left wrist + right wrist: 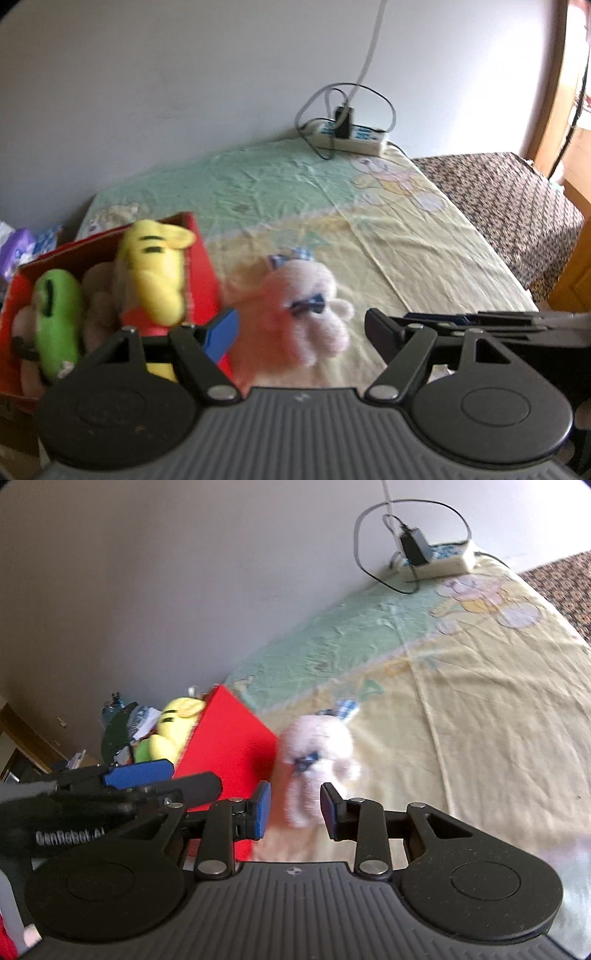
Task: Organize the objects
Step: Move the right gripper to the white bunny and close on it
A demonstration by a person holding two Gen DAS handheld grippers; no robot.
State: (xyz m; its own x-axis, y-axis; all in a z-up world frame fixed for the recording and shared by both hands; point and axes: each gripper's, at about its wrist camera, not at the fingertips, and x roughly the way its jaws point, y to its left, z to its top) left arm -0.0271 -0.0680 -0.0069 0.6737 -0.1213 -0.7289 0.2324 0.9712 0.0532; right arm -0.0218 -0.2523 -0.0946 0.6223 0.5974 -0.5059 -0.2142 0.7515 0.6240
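Observation:
A pink-white plush toy with blue bows (295, 314) (317, 753) sits right beside the red box (201, 266) (229, 738) on the bed. My right gripper (295, 812) is shut on the toy's lower body. My left gripper (299, 332) stands wider around the same toy. Its left blue pad touches the toy, while a strip of sheet shows at its right finger. The box holds a yellow plush (155, 269) (173, 720), a green one (59, 317) (142, 751) and beige ones. Each gripper shows in the other's view: the right gripper (424, 318), the left gripper (177, 779).
The bed carries a pale green and yellow cartoon sheet (369, 229). A white power strip (354, 138) (443, 559) with a black charger and looped cables lies at its far end by the wall. A brown patterned cover (509, 206) lies to the right, and clutter (18, 251) beyond the box.

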